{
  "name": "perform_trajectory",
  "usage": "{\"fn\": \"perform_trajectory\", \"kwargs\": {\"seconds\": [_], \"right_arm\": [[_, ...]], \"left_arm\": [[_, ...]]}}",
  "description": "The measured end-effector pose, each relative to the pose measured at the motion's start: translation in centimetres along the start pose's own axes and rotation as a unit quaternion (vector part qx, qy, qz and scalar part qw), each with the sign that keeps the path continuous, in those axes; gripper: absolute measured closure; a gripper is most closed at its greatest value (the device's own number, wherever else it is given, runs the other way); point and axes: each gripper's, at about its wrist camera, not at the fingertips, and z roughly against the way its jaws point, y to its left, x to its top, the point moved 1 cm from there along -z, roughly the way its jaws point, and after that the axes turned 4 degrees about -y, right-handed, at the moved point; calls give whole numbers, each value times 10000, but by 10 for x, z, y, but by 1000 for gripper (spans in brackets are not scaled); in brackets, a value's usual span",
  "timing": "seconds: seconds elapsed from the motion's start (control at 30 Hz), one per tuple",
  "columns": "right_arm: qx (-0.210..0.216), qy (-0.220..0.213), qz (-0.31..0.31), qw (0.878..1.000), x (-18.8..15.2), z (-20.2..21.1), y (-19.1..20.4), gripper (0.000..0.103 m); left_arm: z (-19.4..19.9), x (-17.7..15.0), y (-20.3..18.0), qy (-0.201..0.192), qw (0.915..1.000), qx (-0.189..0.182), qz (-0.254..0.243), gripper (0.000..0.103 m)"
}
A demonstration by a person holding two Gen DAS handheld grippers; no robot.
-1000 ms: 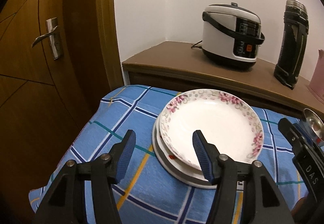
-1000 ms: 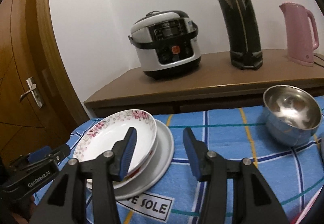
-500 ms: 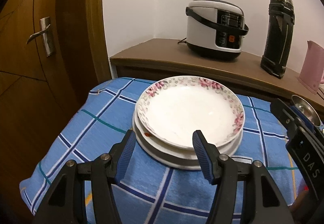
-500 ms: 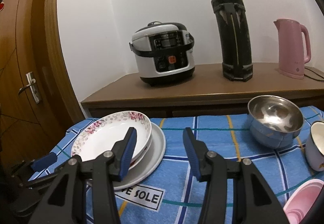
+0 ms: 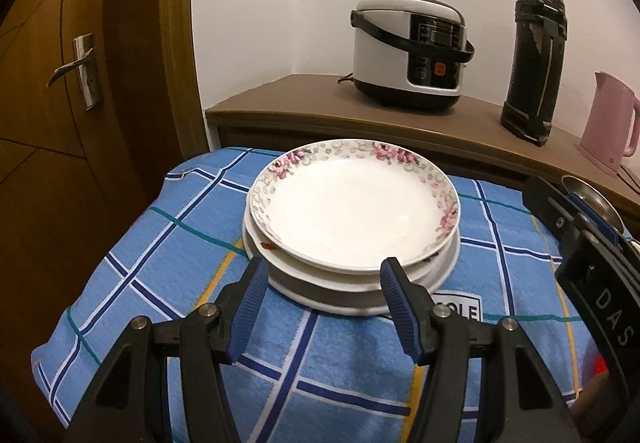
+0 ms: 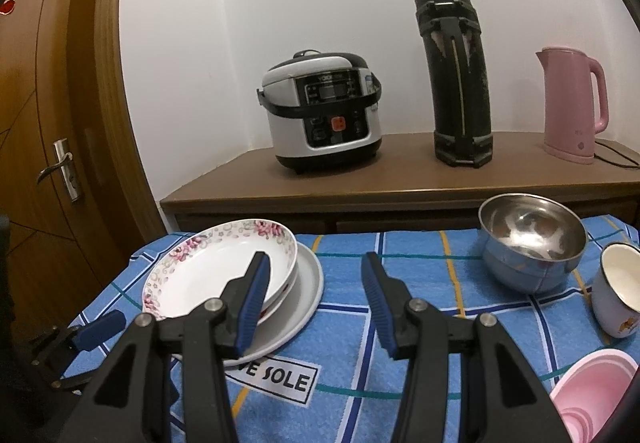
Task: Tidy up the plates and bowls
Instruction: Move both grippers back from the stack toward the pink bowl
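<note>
A floral-rimmed plate (image 5: 352,211) tops a stack of white plates (image 5: 360,295) on the blue checked cloth. My left gripper (image 5: 323,275) is open, and the stack's near rim lies just beyond its fingertips, untouched. My right gripper (image 6: 315,267) is open too and holds nothing. It hovers beside the right edge of the floral plate (image 6: 216,275) and of the wide bottom plate (image 6: 308,283). A steel bowl (image 6: 532,243), an enamel mug (image 6: 620,291) and nested pink bowls (image 6: 592,395) sit on the right. Each gripper shows in the other's view: the right gripper (image 5: 580,243), the left gripper (image 6: 100,327).
Behind the table a brown sideboard (image 6: 360,187) carries a rice cooker (image 6: 324,115), a tall black flask (image 6: 456,75) and a pink kettle (image 6: 572,107). A wooden door (image 5: 60,123) stands at the left, close to where the cloth (image 5: 120,283) drops off the table.
The left gripper has swung so the plate stack now sits centred ahead of it. The right gripper has drawn back, bringing the mug and pink bowls into view. Both jaws kept their width.
</note>
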Motion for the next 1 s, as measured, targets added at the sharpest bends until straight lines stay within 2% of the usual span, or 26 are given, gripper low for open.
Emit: {"fn": "perform_trajectory", "kwargs": {"seconds": [0.53,0.8,1.0], "right_arm": [[-147,-97,-67,9998,-1,27,-14,54],[-205,83,-241,9995,-2,52,-32,54],[-257,47,-290,9992,1,75,-47,54]], "left_arm": [[14,-4,-13,-45,9998,-157,-95,42],[20,-5,-29,-37,9993,-337,-170,42],[24,-6,-44,5,9984,-513,-247,42]]}}
